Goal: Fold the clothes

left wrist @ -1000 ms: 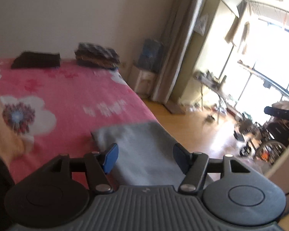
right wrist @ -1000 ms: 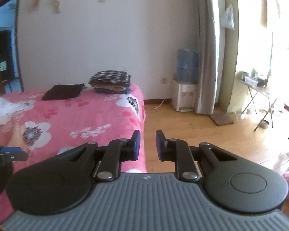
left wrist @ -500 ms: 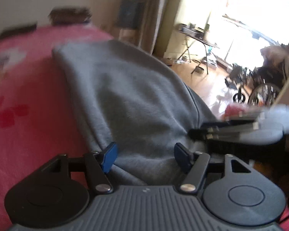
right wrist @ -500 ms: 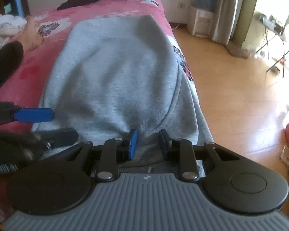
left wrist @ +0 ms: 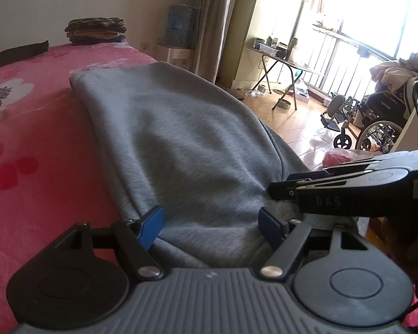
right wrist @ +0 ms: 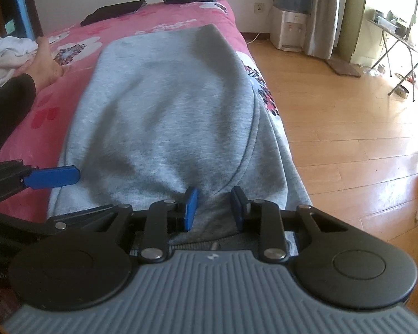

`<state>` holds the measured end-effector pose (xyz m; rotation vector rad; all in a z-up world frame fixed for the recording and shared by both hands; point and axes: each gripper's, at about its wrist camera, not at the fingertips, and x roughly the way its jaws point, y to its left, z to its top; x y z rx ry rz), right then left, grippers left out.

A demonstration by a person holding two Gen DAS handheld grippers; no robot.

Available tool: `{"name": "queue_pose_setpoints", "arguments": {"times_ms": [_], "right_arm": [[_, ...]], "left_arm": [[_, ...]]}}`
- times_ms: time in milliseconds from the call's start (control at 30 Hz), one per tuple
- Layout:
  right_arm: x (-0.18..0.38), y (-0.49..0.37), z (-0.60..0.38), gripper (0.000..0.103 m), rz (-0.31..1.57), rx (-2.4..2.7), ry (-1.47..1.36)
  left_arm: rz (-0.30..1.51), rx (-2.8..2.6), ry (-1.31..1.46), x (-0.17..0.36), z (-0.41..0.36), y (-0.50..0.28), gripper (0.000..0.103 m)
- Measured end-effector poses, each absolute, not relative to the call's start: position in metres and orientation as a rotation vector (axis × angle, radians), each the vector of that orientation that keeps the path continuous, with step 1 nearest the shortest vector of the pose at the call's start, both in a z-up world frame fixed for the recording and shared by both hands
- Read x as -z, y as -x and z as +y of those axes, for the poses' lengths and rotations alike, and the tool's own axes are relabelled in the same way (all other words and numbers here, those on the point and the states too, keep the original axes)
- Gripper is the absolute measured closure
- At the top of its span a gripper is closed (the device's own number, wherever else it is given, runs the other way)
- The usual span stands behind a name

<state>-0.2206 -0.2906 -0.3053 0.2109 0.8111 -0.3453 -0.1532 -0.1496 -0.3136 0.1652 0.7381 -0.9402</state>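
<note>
While the grey sweatshirt (right wrist: pixel 167 105) is lying along the bed's (right wrist: pixel 50 108) floor-side edge, its near end is sitting between the left gripper's (left wrist: pixel 209 224) widening jaws, unpinched; the right gripper's (right wrist: pixel 213 207) narrow jaws are straddling the fabric, apparently not gripping.

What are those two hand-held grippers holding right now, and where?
Nothing. Both hover at the near edge of the grey garment. The left hand-held gripper is opening wide over the cloth; the right hand-held gripper stands slightly open, straddling it, not pinching.
</note>
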Motion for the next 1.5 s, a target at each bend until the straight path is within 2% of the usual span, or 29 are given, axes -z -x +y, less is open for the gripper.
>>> {"name": "queue_pose_setpoints", "arguments": {"times_ms": [933, 1033, 1100, 1133, 1500], "right_arm": [[0.3045, 0.2191, -0.291, 0.075, 0.81, 0.356, -0.224], [0.3039, 0.219, -0.2911, 0.075, 0.811, 0.358, -0.226], [0.3039, 0.2193, -0.2911, 0.075, 0.811, 0.358, -0.228], [0.3038, 0.2195, -0.2911, 0.075, 0.81, 0.358, -0.229], [0.3033, 0.2204, -0.295, 0.074, 0.811, 0.354, -0.225]], "left_arm": [[0.747, 0.939, -0.147, 0.3144, -0.1507, 0.1507, 0.026], [0.754, 0.946, -0.136, 0.3141, -0.1506, 0.1497, 0.023], [0.766, 0.961, -0.117, 0.3135, -0.1505, 0.149, 0.013], [0.773, 0.968, -0.108, 0.3131, -0.1506, 0.149, 0.011], [0.766, 0.963, -0.132, 0.3118, -0.1532, 0.1542, 0.01]]}}
